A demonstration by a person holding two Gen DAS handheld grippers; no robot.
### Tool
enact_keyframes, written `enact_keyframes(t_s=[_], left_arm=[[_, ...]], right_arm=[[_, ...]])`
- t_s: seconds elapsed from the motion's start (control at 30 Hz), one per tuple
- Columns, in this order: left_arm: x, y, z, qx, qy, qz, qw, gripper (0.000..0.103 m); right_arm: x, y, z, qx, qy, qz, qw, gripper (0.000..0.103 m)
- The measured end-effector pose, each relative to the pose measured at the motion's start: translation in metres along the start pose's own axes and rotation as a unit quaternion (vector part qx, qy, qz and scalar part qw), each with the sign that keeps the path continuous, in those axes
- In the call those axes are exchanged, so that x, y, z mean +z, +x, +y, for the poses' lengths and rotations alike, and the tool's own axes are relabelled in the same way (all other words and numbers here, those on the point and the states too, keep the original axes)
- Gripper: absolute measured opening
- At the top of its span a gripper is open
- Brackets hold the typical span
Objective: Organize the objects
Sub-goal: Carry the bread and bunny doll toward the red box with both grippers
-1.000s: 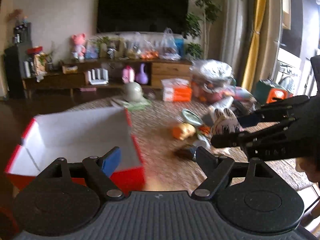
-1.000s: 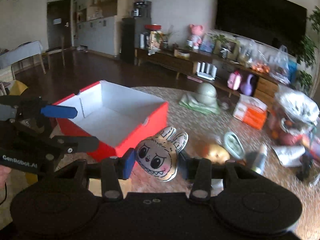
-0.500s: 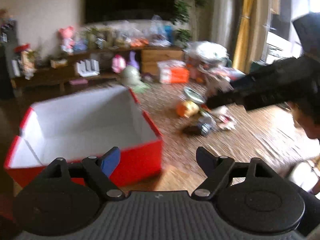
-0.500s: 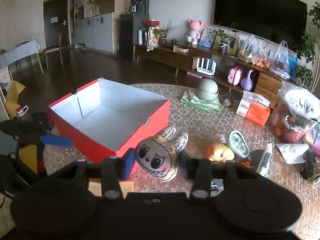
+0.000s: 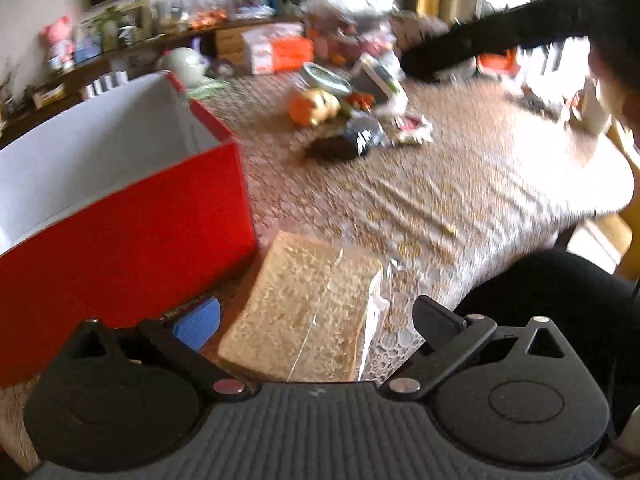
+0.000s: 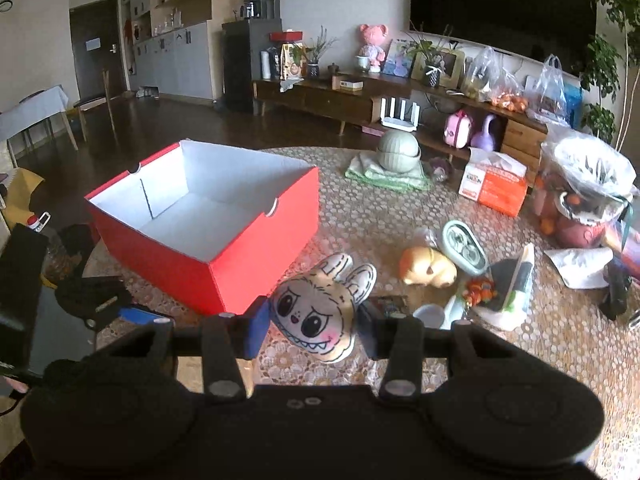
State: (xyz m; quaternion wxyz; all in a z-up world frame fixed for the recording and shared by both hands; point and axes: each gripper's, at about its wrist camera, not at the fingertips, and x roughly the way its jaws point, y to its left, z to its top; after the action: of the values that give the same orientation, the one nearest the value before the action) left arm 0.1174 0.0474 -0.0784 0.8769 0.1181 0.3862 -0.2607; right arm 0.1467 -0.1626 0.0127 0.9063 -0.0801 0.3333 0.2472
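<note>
My right gripper [image 6: 310, 326] is shut on a plush rabbit-eared monster face [image 6: 320, 314], held above the table just right of the open red box [image 6: 208, 216]. The box is white inside and holds nothing that I can see. My left gripper [image 5: 316, 316] is open, low at the table's near edge, with a tan wrapped block [image 5: 304, 312] between its fingers and untouched. The red box [image 5: 120, 208] stands to its left. A small pile of items lies further back: an orange-yellow toy [image 6: 428, 270], a green oval case [image 6: 464, 246] and a dark packet [image 5: 360, 140].
Round table with a lace cloth [image 6: 400, 216]. At the back stand a green bowl on a cloth [image 6: 398, 152], an orange tissue box [image 6: 494, 186] and bagged fruit [image 6: 580, 196]. The person's dark leg [image 5: 560, 300] is at the table's right edge.
My left gripper has swung down and toward the near table edge, so the tan block now lies between its fingers. My right gripper holds the plush and has barely moved.
</note>
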Motion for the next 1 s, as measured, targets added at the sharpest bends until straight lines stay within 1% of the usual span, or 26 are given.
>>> enact_keyframes(t_s=[0.07, 0.13, 0.23, 0.33, 0.43, 0.67, 0.77, 0.83, 0.87, 0.93, 1.0], left_arm=[[0.000, 0.011, -0.002, 0.000, 0.020, 0.013, 0.9997, 0.103], [0.001, 0.021, -0.001, 0.006, 0.025, 0.021, 0.9994, 0.103], [0.003, 0.030, 0.007, 0.007, 0.012, 0.029, 0.9995, 0.103], [0.002, 0.036, 0.012, -0.006, -0.001, 0.035, 0.9994, 0.103], [0.001, 0.039, 0.014, -0.009, -0.007, 0.038, 0.9992, 0.103], [0.000, 0.040, 0.011, 0.001, -0.013, 0.031, 0.9994, 0.103], [-0.001, 0.038, 0.008, 0.005, -0.016, 0.026, 0.9995, 0.097], [-0.001, 0.034, 0.006, 0.010, -0.017, 0.019, 0.9996, 0.087], [-0.001, 0.033, 0.005, 0.013, -0.019, 0.015, 0.9996, 0.085], [-0.001, 0.029, 0.004, 0.017, -0.027, 0.009, 0.9995, 0.081], [-0.002, 0.025, 0.003, 0.021, -0.037, 0.005, 0.9991, 0.079]], right_arm=[[-0.003, 0.000, -0.003, -0.001, 0.002, 0.002, 1.000, 0.045], [-0.004, 0.002, -0.006, -0.001, 0.005, 0.004, 1.000, 0.045], [-0.006, 0.003, -0.010, -0.002, 0.009, 0.007, 1.000, 0.045], [-0.009, 0.005, -0.012, -0.002, 0.013, 0.009, 1.000, 0.045], [-0.010, 0.006, -0.013, -0.002, 0.015, 0.012, 1.000, 0.045], [-0.010, 0.006, -0.012, -0.001, 0.013, 0.015, 1.000, 0.045], [-0.010, 0.005, -0.011, -0.003, 0.011, 0.015, 1.000, 0.045], [-0.010, 0.004, -0.009, -0.003, 0.010, 0.016, 1.000, 0.045], [-0.009, 0.002, -0.008, -0.004, 0.009, 0.015, 1.000, 0.045], [-0.008, 0.000, -0.006, -0.002, 0.006, 0.014, 1.000, 0.045], [-0.006, -0.003, -0.003, 0.000, 0.002, 0.012, 1.000, 0.045]])
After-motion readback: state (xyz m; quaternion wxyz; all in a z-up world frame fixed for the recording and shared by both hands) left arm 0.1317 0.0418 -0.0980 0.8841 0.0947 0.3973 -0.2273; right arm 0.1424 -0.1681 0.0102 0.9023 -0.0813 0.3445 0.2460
